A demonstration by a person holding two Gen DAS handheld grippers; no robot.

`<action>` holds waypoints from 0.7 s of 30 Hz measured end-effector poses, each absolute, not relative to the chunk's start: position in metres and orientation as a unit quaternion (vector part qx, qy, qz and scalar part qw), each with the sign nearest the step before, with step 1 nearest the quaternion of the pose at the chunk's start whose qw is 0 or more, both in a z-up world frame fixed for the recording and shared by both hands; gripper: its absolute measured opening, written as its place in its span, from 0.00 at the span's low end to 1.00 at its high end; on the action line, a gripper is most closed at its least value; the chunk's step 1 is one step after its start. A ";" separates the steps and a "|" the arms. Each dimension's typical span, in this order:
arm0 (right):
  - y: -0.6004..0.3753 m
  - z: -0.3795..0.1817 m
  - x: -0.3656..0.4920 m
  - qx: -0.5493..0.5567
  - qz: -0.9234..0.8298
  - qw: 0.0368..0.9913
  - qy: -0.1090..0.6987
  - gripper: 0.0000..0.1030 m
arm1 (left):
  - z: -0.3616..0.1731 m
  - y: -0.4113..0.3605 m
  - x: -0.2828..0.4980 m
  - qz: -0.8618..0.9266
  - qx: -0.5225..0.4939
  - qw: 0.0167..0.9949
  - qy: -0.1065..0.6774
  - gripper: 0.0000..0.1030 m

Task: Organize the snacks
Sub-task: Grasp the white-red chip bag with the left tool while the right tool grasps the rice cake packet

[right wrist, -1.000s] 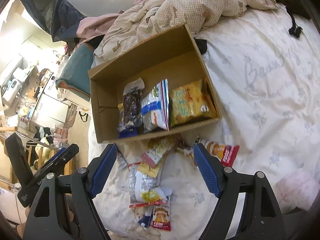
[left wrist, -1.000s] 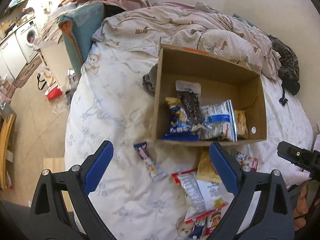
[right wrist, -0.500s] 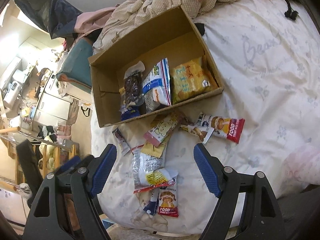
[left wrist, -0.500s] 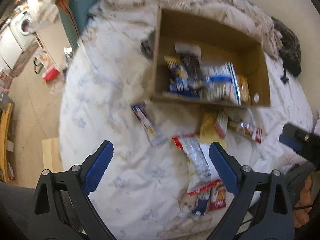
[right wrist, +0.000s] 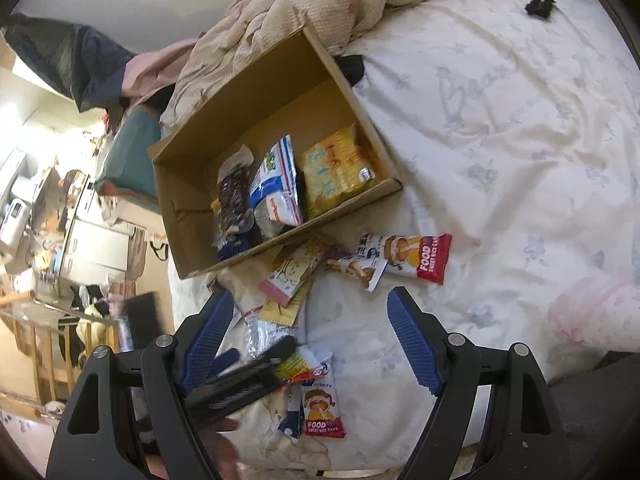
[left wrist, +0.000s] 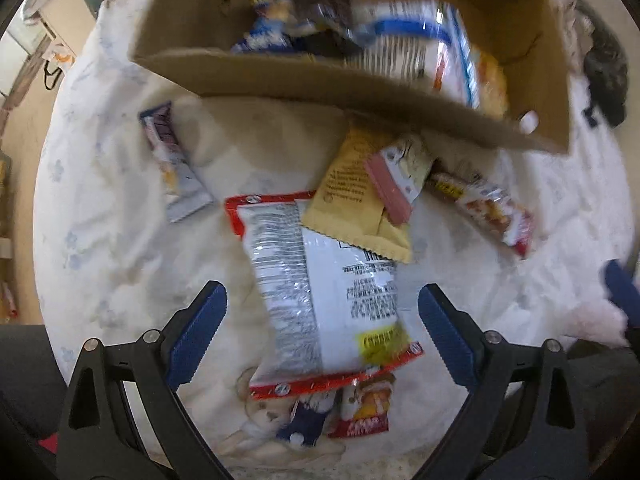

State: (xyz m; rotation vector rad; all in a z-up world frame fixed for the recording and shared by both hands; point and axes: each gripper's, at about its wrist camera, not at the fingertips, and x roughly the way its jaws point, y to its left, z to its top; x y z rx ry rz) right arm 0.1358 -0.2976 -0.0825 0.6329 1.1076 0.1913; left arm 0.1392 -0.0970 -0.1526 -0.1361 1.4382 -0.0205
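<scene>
A cardboard box [left wrist: 320, 80] [right wrist: 192, 236] on the bed holds several snack packets. Loose snacks lie in front of it: a big white packet with a red border [left wrist: 320, 292] [right wrist: 264, 332], a yellow packet [left wrist: 352, 192], a pink-ended bar [left wrist: 392, 184] [right wrist: 292, 276], a silver bar [left wrist: 176, 168], and red rice-cake packets [left wrist: 492, 212] [right wrist: 416, 258] [right wrist: 320, 412]. My left gripper [left wrist: 322, 332] points down, open, straddling the white packet's lower end without touching it. My right gripper [right wrist: 310, 340] hovers open over the loose pile; the left gripper [right wrist: 244, 384] shows in its view, low on the left.
A rumpled beige quilt [right wrist: 340, 4] lies behind the box. A pink fluffy item [right wrist: 592, 316] sits at the right. The bed's left edge [right wrist: 172, 292] drops to a cluttered floor with a washing machine and wooden furniture [right wrist: 44, 340].
My left gripper has dropped and tilted down toward the white packet, which now fills its view between the fingers. My right gripper has drifted slightly; the left gripper entered its view.
</scene>
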 end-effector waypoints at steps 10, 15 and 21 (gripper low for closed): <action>-0.298 -0.085 0.139 0.311 0.100 0.792 0.517 0.79 | -0.157 -0.100 0.132 -0.023 -0.025 0.743 0.668 0.38; -0.298 -0.084 0.139 0.319 0.107 0.789 0.514 0.79 | -0.134 -0.083 0.115 -0.045 -0.023 0.739 0.672 0.36; -0.299 -0.086 0.139 0.328 0.109 0.783 0.517 0.79 | -0.100 -0.046 0.102 -0.052 -0.023 0.749 0.660 0.36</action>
